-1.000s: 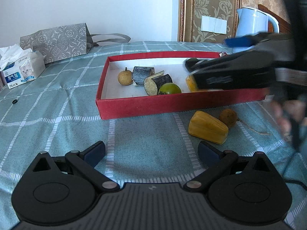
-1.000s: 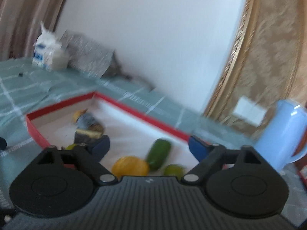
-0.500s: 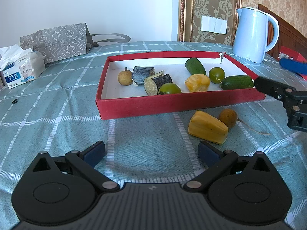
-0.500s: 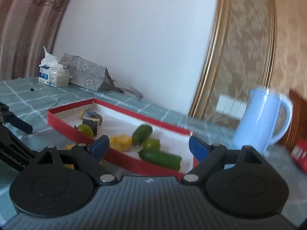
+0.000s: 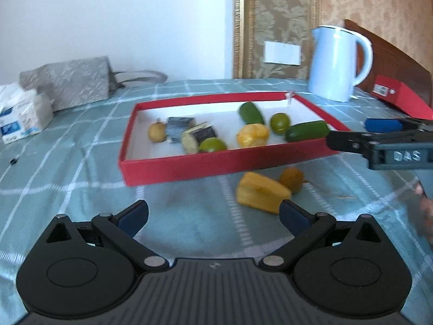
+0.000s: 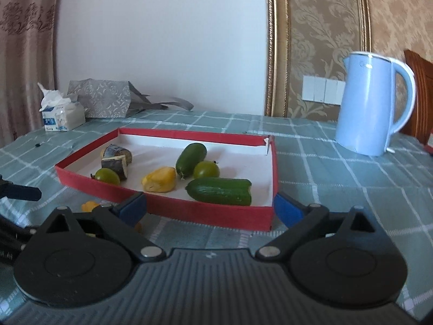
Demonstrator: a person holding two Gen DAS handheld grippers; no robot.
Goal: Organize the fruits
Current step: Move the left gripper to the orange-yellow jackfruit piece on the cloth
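A red tray (image 5: 189,163) (image 6: 173,207) on the green checked cloth holds two green cucumbers (image 6: 219,191), green limes, a yellow fruit piece (image 6: 159,179), dark cut chunks and a small brown fruit (image 5: 157,132). In front of the tray lie a yellow wedge (image 5: 261,192) and a brown round fruit (image 5: 291,179). My left gripper (image 5: 213,215) is open and empty, just short of the wedge. My right gripper (image 6: 209,207) is open and empty at the tray's near right corner; it also shows in the left wrist view (image 5: 349,132).
A light blue kettle (image 6: 373,103) stands behind the tray to the right. A tissue pack (image 6: 61,113) and a grey patterned bag (image 6: 102,101) lie at the far left. A red box (image 5: 400,96) lies at the far right by a wooden headboard.
My right gripper has pulled back out of the tray to its right front, open and empty, leaving a cucumber in the tray. My left gripper has shifted slightly left and forward.
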